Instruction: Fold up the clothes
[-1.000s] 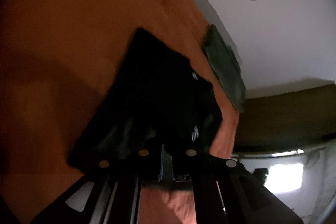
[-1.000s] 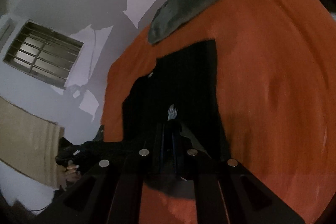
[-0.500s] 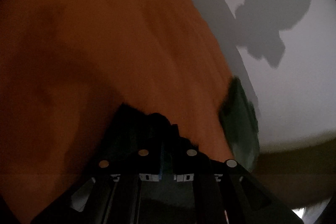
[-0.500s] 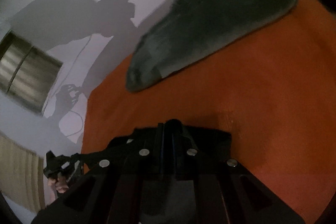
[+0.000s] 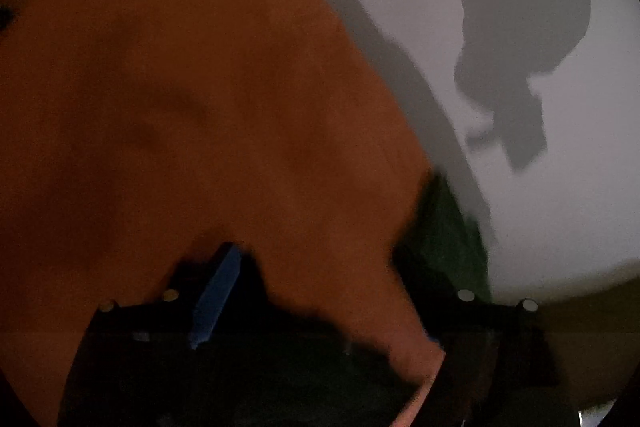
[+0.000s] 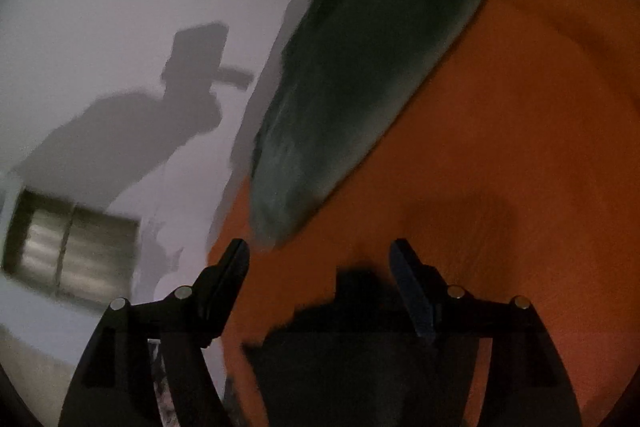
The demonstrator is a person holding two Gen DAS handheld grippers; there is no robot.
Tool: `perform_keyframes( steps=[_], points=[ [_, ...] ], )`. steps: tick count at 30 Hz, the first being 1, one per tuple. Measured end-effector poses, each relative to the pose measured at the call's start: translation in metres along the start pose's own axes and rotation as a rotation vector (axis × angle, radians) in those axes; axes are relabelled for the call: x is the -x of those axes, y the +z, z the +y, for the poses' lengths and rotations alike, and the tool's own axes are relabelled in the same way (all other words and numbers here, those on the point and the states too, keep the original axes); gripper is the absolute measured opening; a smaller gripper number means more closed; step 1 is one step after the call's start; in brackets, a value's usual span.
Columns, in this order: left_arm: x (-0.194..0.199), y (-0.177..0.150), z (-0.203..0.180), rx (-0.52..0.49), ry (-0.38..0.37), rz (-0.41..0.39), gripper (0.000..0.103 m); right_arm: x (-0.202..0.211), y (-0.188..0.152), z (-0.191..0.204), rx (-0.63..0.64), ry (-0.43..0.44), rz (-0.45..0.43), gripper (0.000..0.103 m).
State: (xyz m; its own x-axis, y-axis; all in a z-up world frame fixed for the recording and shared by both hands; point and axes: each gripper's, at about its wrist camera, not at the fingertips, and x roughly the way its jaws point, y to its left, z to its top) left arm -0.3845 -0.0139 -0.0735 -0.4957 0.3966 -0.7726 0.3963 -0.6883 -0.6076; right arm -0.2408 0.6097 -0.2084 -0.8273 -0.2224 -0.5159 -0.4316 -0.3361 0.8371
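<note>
Left gripper (image 5: 320,267): jaws spread wide, having just been opening. Between the 2 fingers only orange bedcover (image 5: 180,87) shows at tip level; the black garment (image 5: 260,367) lies lower, dark against the gripper body, and neither pad presses on it. Blue pad face visible on the left finger (image 5: 216,295). A dark green furry cushion (image 5: 444,227) sits just beyond the right finger, at the cover's edge against the white wall (image 5: 560,207).

Right gripper (image 6: 320,259): jaws also spread, just been opening. Black garment (image 6: 360,347) lies on the orange bedcover (image 6: 500,147) between and below the fingers, free of both pads. Dark green furry cushion (image 6: 372,67) ahead of the tips, nearer the left finger. Both views blurred
</note>
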Motion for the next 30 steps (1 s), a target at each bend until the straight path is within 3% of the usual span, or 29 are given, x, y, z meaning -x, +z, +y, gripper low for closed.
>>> perform_keyframes(
  steps=[2, 5, 7, 9, 12, 17, 20, 22, 24, 27, 28, 29, 30],
  points=[
    [0.006, -0.035, 0.028, -0.075, 0.024, 0.106, 0.082, 0.031, -0.049, -0.017, 0.089, -0.087, 0.079, 0.072],
    [0.024, -0.102, 0.093, -0.109, 0.031, 0.163, 0.082, 0.071, -0.122, -0.062, 0.073, -0.116, 0.128, 0.072],
    [0.037, -0.146, 0.143, -0.037, -0.011, 0.165, 0.081, 0.093, -0.173, -0.098, -0.014, -0.094, 0.148, 0.072],
    [0.048, -0.184, 0.191, 0.105, -0.080, 0.150, 0.080, 0.105, -0.219, -0.126, -0.087, -0.085, 0.159, 0.072],
    [0.055, -0.232, 0.230, 0.234, -0.166, 0.100, 0.080, 0.111, -0.253, -0.135, -0.087, -0.064, 0.123, 0.066],
    [0.022, -0.272, 0.207, 0.195, -0.294, 0.045, 0.080, 0.085, -0.259, -0.121, -0.089, -0.011, 0.115, 0.066],
    [-0.005, -0.273, 0.183, 0.143, -0.322, 0.041, 0.080, 0.056, -0.253, -0.114, -0.083, -0.015, 0.113, 0.066],
    [-0.017, -0.266, 0.178, 0.157, -0.292, 0.008, 0.080, 0.046, -0.249, -0.114, -0.105, -0.004, 0.082, 0.065],
    [-0.030, -0.254, 0.181, 0.211, -0.269, -0.012, 0.080, 0.044, -0.247, -0.119, -0.152, -0.024, 0.050, 0.047],
    [-0.026, -0.245, 0.195, 0.281, -0.295, -0.059, 0.079, 0.051, -0.247, -0.129, -0.226, -0.034, -0.004, 0.023],
    [-0.022, -0.244, 0.200, 0.298, -0.290, -0.081, 0.074, 0.053, -0.247, -0.129, -0.212, -0.047, -0.011, 0.009],
    [-0.019, -0.241, 0.206, 0.312, -0.278, -0.108, 0.072, 0.056, -0.247, -0.129, -0.198, -0.060, -0.017, 0.009],
    [-0.016, -0.239, 0.212, 0.322, -0.254, -0.121, 0.054, 0.059, -0.247, -0.129, -0.184, -0.073, -0.023, 0.009]
  ],
)
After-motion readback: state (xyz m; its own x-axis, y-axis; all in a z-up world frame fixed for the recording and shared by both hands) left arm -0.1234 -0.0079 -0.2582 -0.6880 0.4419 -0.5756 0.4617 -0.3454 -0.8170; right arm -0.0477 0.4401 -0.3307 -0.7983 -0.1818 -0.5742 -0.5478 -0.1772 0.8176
